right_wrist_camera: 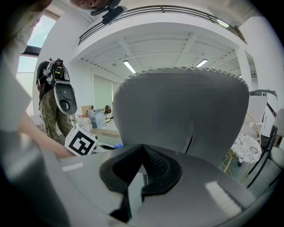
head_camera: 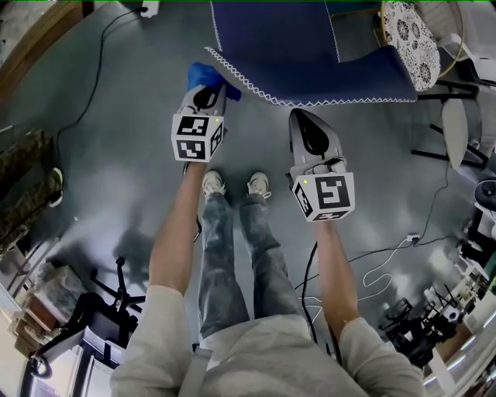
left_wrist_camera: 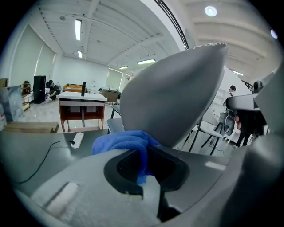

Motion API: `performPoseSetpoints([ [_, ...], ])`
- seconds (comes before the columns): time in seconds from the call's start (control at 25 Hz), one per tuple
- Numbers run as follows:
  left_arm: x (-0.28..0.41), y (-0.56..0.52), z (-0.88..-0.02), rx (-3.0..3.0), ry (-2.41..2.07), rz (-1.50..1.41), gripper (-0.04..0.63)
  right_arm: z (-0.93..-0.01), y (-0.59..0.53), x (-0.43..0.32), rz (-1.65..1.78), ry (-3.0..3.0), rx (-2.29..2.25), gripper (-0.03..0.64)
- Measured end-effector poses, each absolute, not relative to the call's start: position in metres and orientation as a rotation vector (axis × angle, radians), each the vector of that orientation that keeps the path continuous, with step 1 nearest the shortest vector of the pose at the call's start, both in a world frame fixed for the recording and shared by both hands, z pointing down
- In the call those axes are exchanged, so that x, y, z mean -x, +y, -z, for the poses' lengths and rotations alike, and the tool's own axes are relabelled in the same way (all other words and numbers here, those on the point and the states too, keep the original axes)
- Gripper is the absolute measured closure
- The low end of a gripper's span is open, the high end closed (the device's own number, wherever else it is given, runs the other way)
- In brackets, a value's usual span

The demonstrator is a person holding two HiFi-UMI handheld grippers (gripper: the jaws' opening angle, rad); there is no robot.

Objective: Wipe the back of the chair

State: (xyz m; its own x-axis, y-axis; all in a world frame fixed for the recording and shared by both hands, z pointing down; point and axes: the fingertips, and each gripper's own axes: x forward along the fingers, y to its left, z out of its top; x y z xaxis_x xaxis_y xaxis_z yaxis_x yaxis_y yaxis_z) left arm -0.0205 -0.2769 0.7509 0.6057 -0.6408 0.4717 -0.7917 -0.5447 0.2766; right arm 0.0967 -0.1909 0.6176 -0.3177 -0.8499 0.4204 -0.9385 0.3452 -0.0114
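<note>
The chair back (head_camera: 310, 70) is dark blue with a white zigzag trim and lies at the top centre of the head view. My left gripper (head_camera: 209, 88) is just off its left corner, shut on a bunched blue cloth (head_camera: 208, 76). In the left gripper view the cloth (left_wrist_camera: 122, 141) is pinched between the jaws (left_wrist_camera: 144, 166), touching the chair back (left_wrist_camera: 177, 93), which looks grey. My right gripper (head_camera: 303, 116) is at the near edge of the chair back, jaws shut with nothing in them. In the right gripper view the chair back (right_wrist_camera: 186, 115) stands close ahead of that gripper (right_wrist_camera: 143, 170).
A white patterned round chair (head_camera: 411, 35) stands at the far right. A power strip (head_camera: 149, 8) and its cable lie far left. Cables (head_camera: 387, 264) trail on the grey floor to the right. A black stand (head_camera: 101, 310) is at the lower left. A person in camouflage (right_wrist_camera: 51, 111) stands to the left.
</note>
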Motion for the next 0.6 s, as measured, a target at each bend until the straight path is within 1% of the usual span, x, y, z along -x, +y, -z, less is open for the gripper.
performPoseSetpoints([
  [0.28, 0.032, -0.268, -0.741, -2.362, -1.170, -0.402, 0.561, -0.613, -0.189, -0.097, -0.344, -2.283, -1.571, 0.617],
  [0.6, 0.063, -0.218, -0.670, -2.454, -1.272, -0.262, 0.562, -0.611, -0.177, -0.090, -0.351, -2.283, -1.565, 0.617],
])
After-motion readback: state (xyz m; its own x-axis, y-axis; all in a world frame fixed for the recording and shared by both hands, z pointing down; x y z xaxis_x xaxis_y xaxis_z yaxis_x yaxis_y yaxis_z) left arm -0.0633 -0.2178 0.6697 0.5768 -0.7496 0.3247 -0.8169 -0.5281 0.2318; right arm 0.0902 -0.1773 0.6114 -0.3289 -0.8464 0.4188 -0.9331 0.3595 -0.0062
